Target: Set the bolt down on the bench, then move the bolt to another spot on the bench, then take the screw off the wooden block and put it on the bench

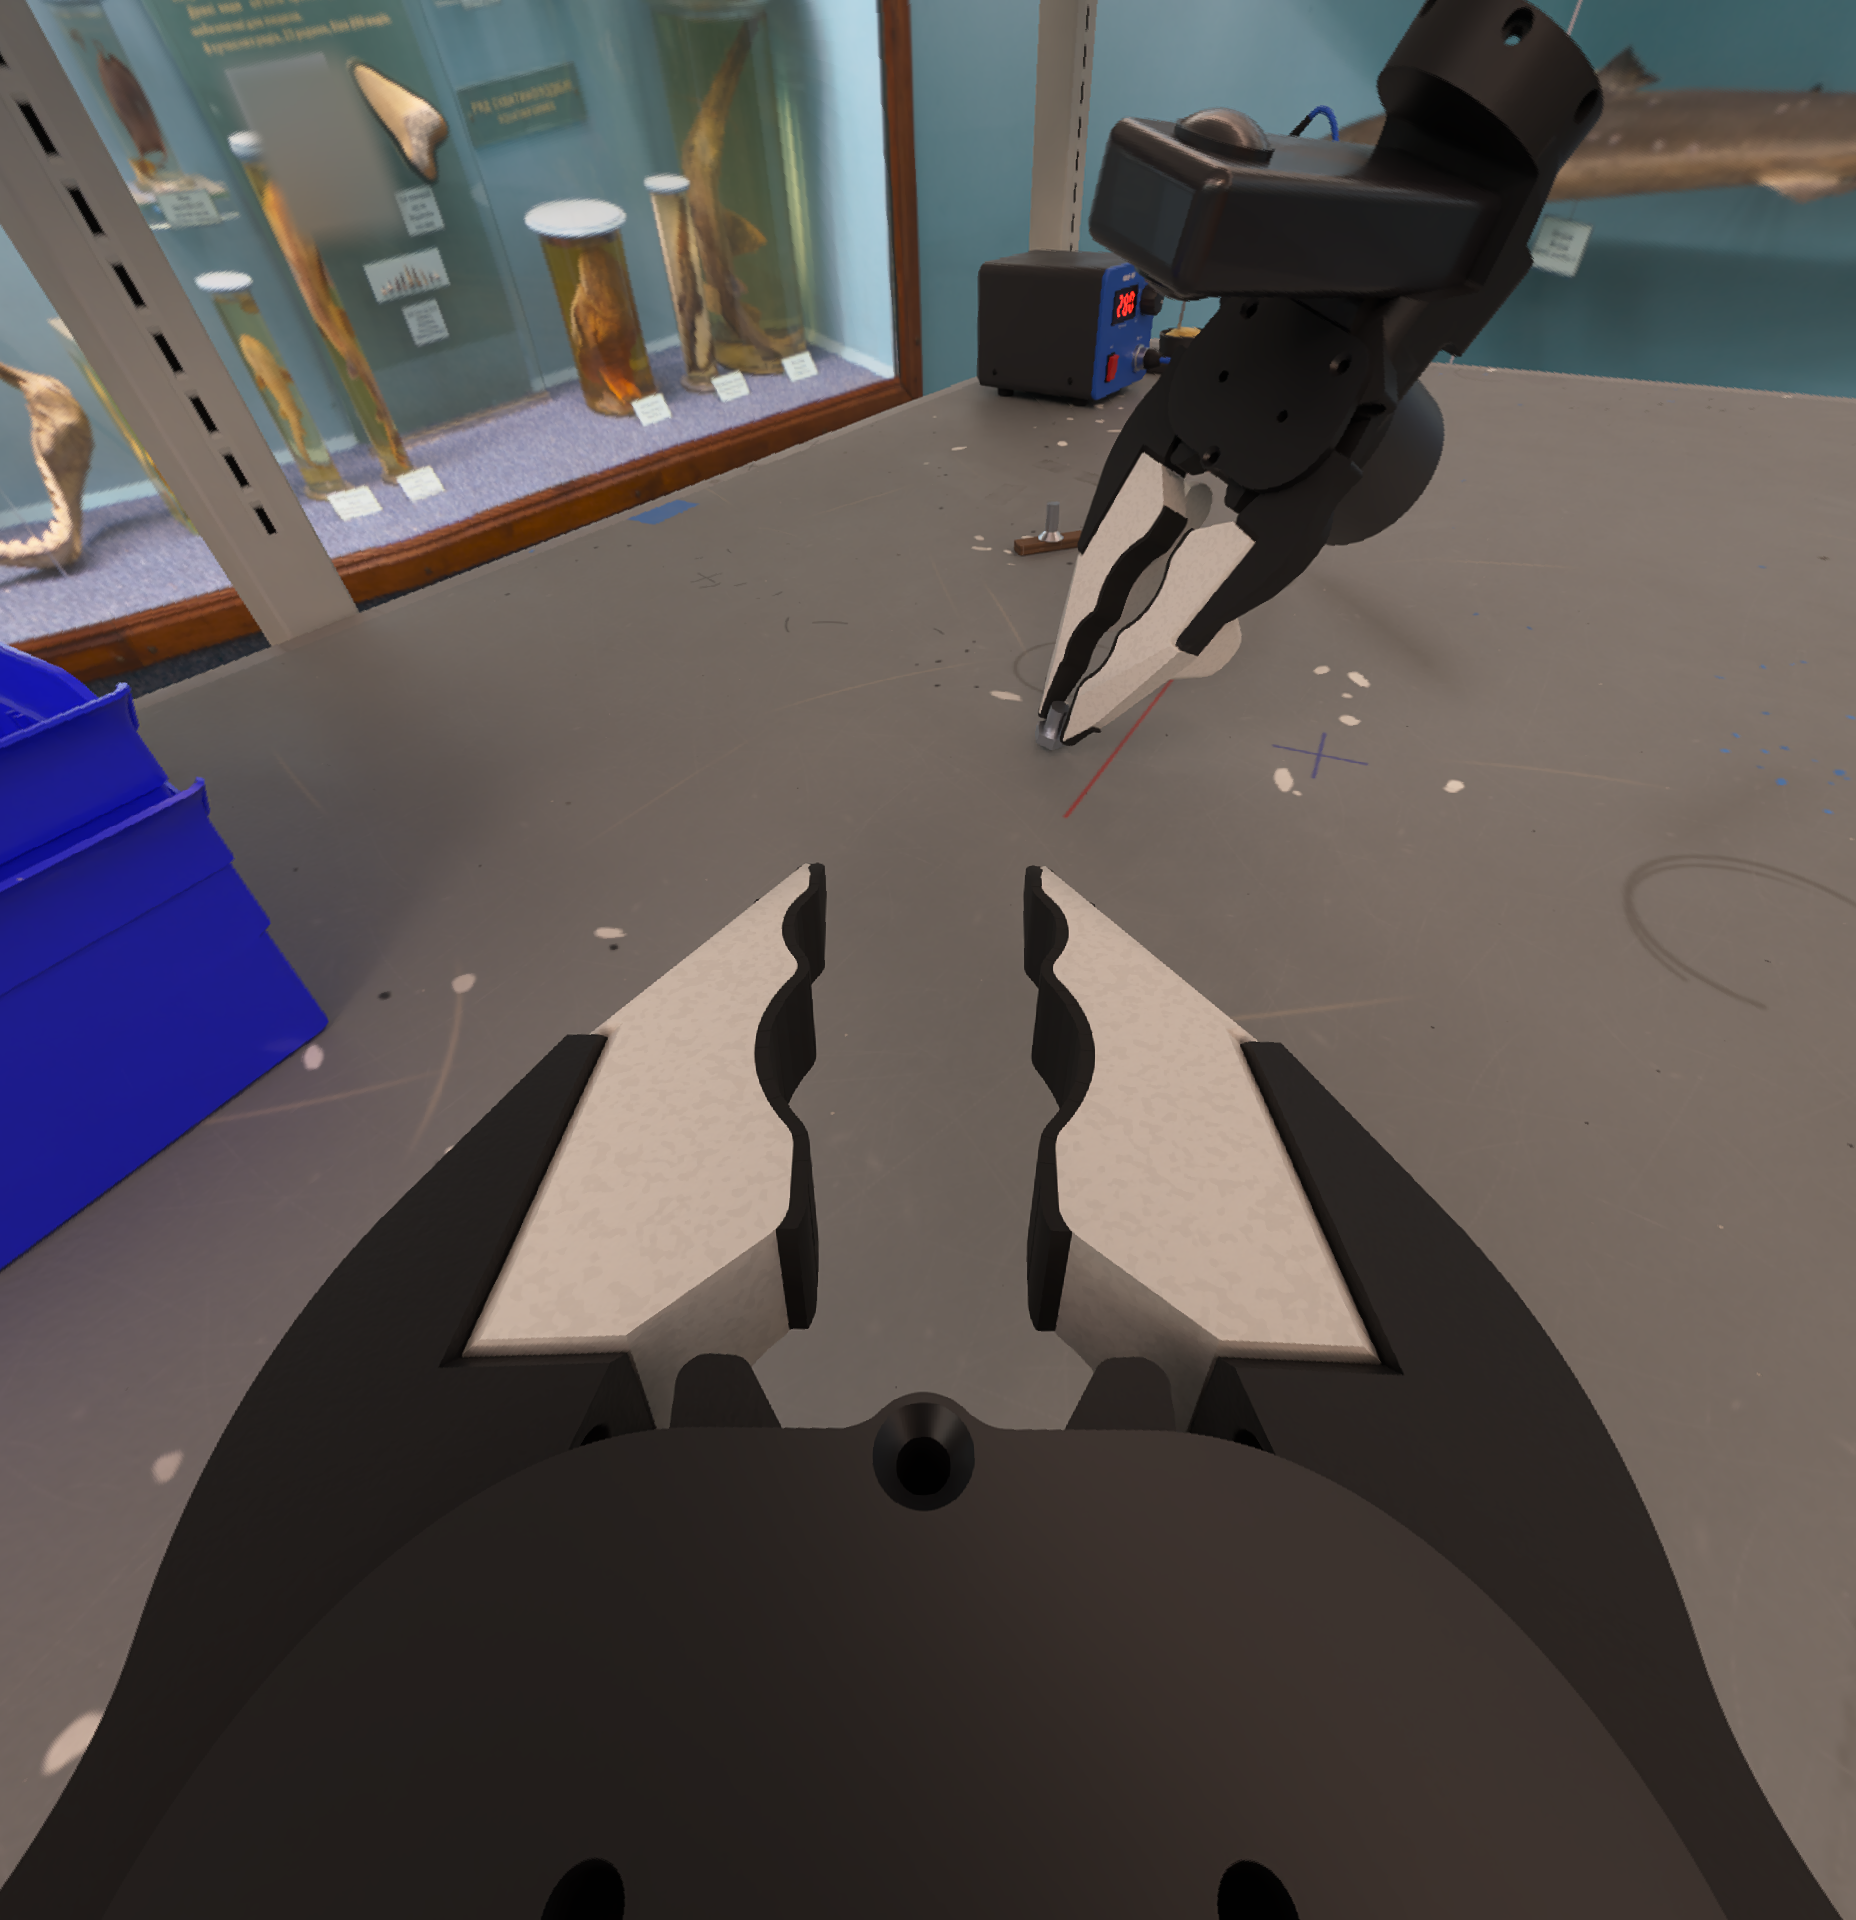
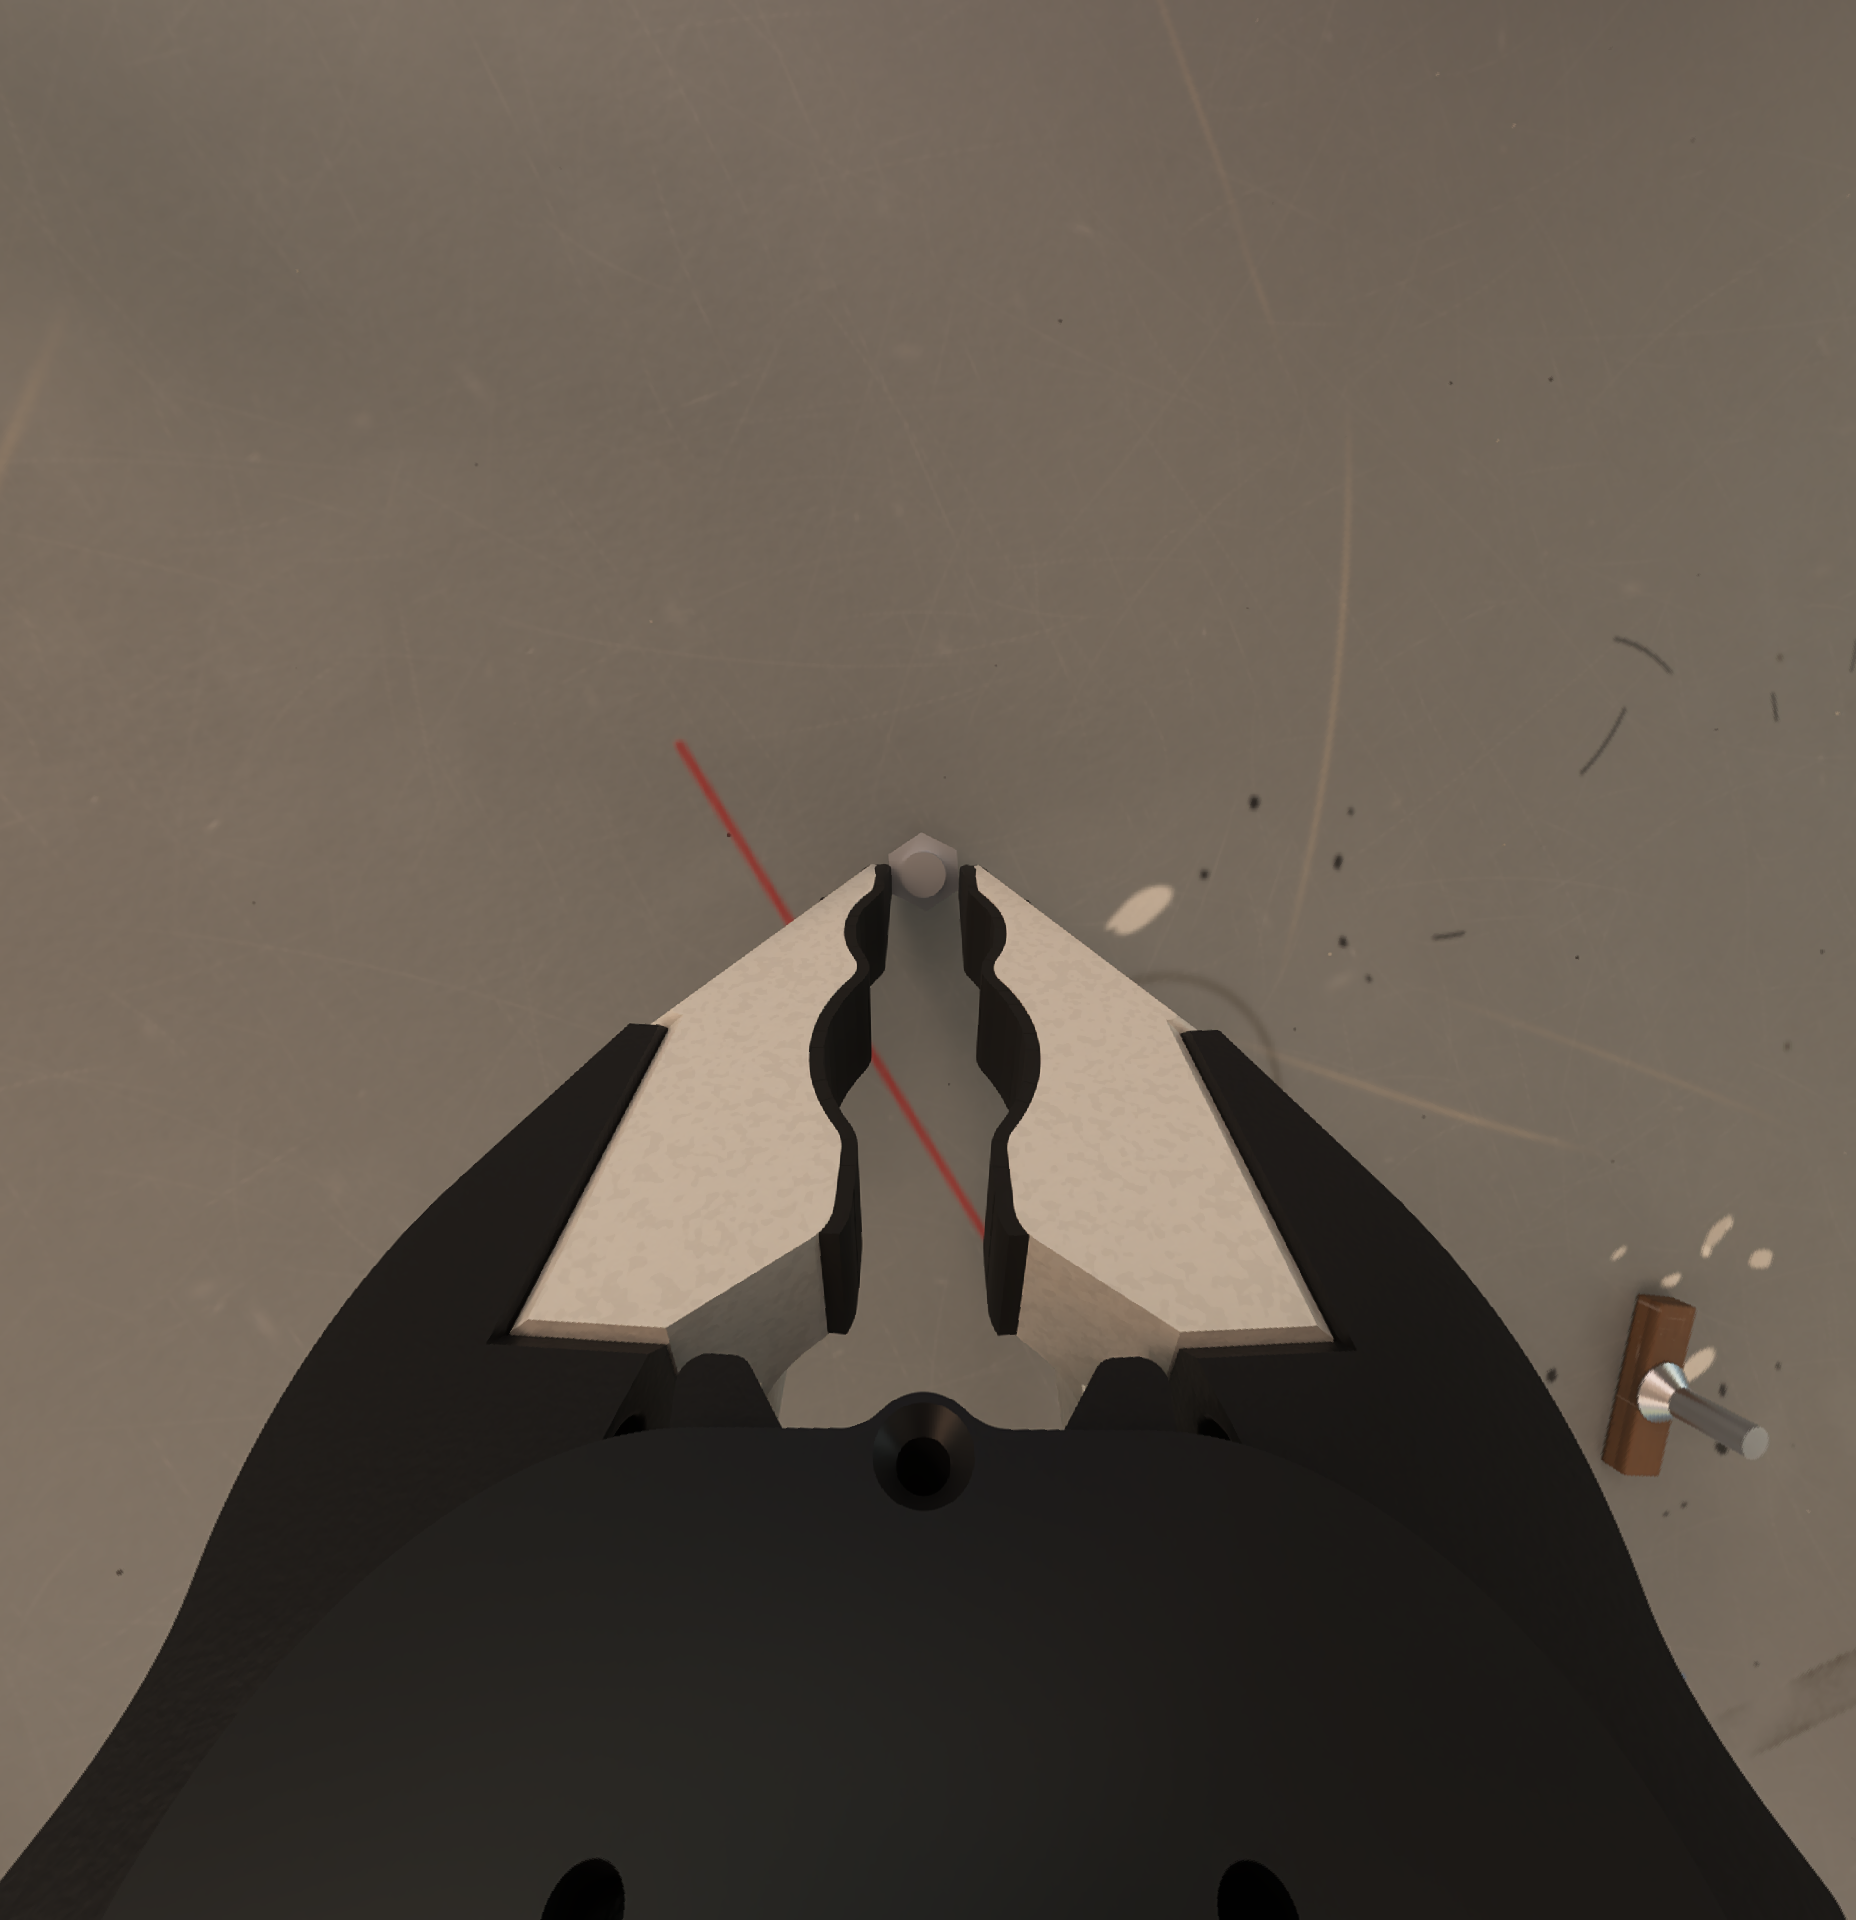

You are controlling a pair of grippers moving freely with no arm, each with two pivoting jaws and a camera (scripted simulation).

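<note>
My right gripper [image 2: 924,878] points steeply down at the grey bench [image 2: 488,416], shut on a small silver bolt [image 2: 922,871] held at its very fingertips. The bolt's hex head is at or just above the bench surface; I cannot tell if it touches. In the left wrist view the right gripper [image 1: 1059,722] and the bolt [image 1: 1051,727] show ahead to the right. A silver screw [image 2: 1682,1413] stands on a small wooden block [image 2: 1643,1382], right of the right gripper; both also show far off, the screw [image 1: 1052,517] and the block [image 1: 1043,543]. My left gripper [image 1: 924,883] is open and empty above the bench.
A blue bin [image 1: 72,935] stands at the bench's left edge. A black and blue power unit [image 1: 1059,322] sits at the far edge. A slotted upright post [image 1: 176,364] and a glass display case [image 1: 539,260] lie beyond. A red line [image 1: 1116,753] marks the bench.
</note>
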